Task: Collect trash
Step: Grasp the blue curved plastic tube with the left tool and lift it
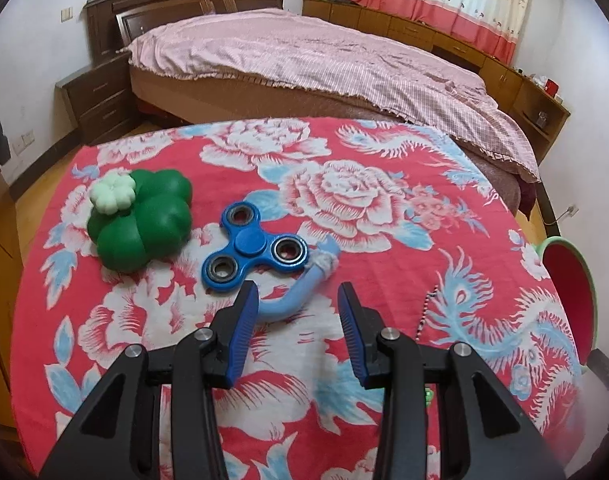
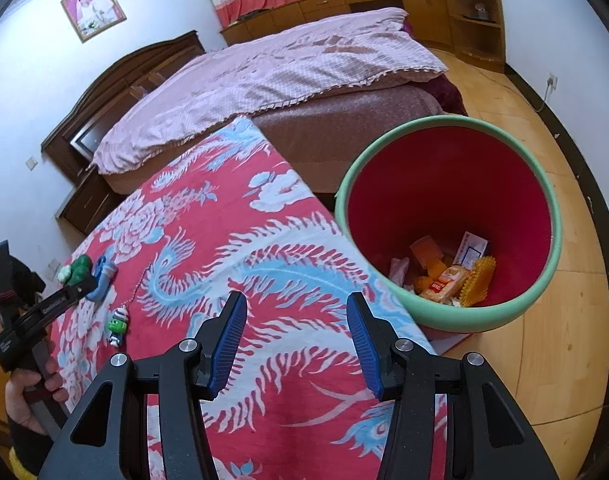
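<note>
A bent light-blue tube with a frayed grey wrap (image 1: 300, 284) lies on the red flowered tablecloth (image 1: 384, 272). My left gripper (image 1: 298, 300) is open just above it, the tube's near end by the left finger. A blue fidget spinner (image 1: 252, 246) and a green clover toy (image 1: 142, 220) lie just beyond. My right gripper (image 2: 296, 312) is open and empty over the table's right edge, beside a red bin with a green rim (image 2: 544, 280) holding wrappers. The left gripper (image 2: 64, 292) also shows in the right wrist view, at the spinner (image 2: 102, 274).
A small green figure on a bead chain (image 2: 118, 326) lies on the cloth; its chain (image 1: 426, 312) shows right of my left gripper. A bed with a pink cover (image 1: 304, 60) stands behind the table. The bin's rim (image 1: 560, 242) stands on the wood floor at right.
</note>
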Available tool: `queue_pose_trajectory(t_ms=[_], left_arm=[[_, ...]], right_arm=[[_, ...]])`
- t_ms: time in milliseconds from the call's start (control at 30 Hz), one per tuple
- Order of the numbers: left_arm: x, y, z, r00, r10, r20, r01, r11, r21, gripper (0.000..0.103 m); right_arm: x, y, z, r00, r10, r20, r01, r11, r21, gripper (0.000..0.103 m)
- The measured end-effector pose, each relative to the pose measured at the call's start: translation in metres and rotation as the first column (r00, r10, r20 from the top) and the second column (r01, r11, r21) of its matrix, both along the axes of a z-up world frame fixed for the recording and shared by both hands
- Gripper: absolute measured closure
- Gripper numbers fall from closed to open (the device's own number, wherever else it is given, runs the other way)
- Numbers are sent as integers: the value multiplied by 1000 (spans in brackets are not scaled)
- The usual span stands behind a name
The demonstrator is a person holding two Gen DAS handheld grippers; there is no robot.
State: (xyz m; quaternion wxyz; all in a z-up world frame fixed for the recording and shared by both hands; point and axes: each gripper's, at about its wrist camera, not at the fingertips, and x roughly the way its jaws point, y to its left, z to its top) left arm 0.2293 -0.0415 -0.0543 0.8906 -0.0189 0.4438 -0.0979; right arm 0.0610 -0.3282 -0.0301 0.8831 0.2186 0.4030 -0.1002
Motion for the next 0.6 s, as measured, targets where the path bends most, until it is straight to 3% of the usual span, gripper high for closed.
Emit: queue_pose_trajectory(t_ms=[233,300,367,600], left_arm=[[-1,-6,-2,999,-43,29,42,999,17,62],[-3,-10,-2,997,-65,34,64,997,37,74],[-4,-14,-3,996,-82,34,80,996,47,78],[-2,-19,-2,993,-117,17,116,993,28,78]], right_arm=[[8,9,-4,1000,20,-14,-20,1000,-3,50],[10,12,-5,999,31,-17,-31,1000,-3,50],[11,15,-6,999,42,-19,-42,999,-2,50],[11,19,-6,998,57,-17,-57,998,0,50]])
